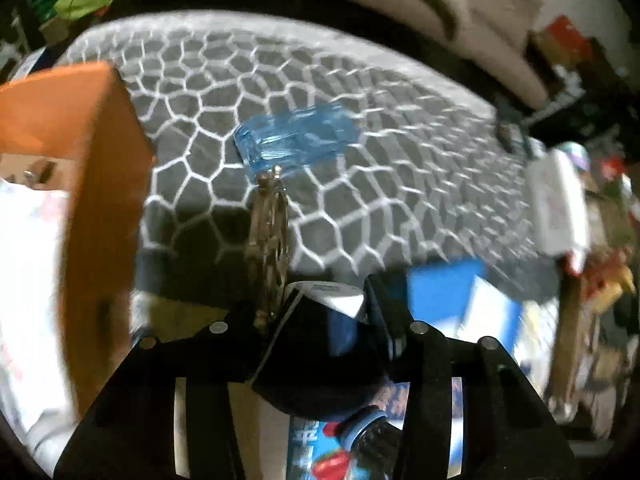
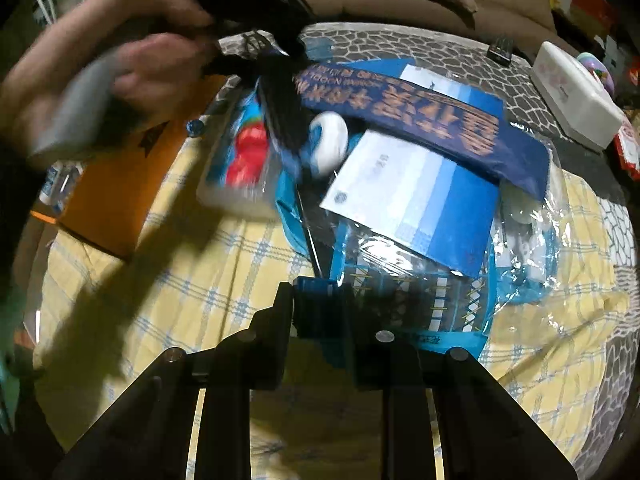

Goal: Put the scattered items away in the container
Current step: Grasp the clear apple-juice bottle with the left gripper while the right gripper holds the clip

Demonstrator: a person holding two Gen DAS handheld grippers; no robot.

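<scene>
Right gripper clamped on blue edge of clear pouch on checked cloth; left gripper grasping dark bottle over pouch; blue case on grey mat, well apart.

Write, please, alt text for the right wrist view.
The right gripper grips the blue rim of a clear bag holding blue packets, on a yellow checked cloth. A hand brings the left gripper over it.

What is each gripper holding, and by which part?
Right gripper pinches the clear bag by its blue rim. Left gripper clamps a dark bottle across its body, near the white cap.
</scene>
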